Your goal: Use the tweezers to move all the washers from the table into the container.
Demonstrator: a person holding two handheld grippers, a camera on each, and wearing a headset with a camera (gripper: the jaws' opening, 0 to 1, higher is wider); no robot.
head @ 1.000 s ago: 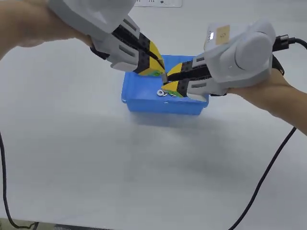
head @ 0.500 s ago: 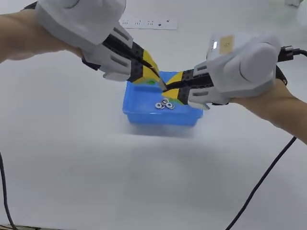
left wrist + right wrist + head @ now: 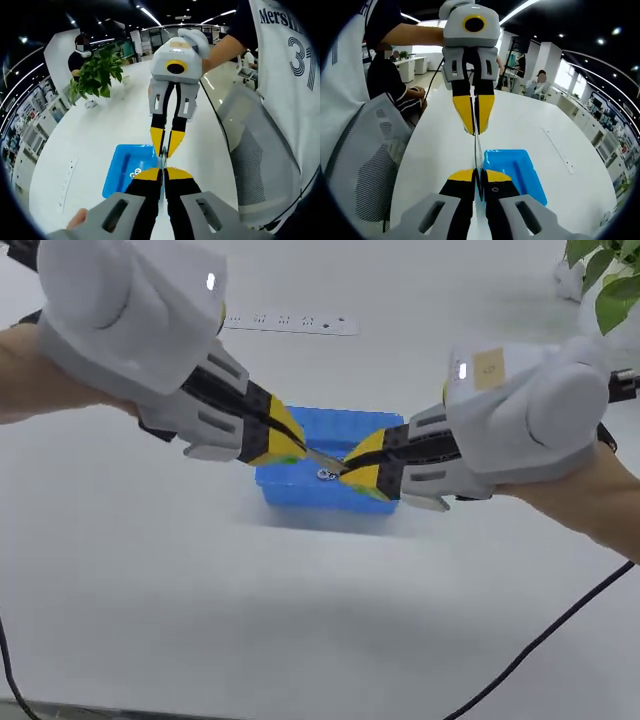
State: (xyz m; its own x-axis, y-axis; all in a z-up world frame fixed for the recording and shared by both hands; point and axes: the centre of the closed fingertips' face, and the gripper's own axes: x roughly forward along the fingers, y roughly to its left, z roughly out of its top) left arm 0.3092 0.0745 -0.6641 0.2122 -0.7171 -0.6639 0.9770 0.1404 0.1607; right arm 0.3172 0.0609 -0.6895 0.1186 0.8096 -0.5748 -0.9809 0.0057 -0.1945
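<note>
While washers (image 3: 326,475) lie in container (image 3: 308,492), L gripper (image 3: 293,451) & R gripper (image 3: 358,472) both pinch tweezers (image 3: 324,460).

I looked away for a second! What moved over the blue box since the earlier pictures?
The left hand-held gripper and the right hand-held gripper seem to have lifted from the blue container and levelled out. The camera moved too, so that's not certain. Nothing was let go: both stay shut on the tweezers. The washers stay in the container.
</note>
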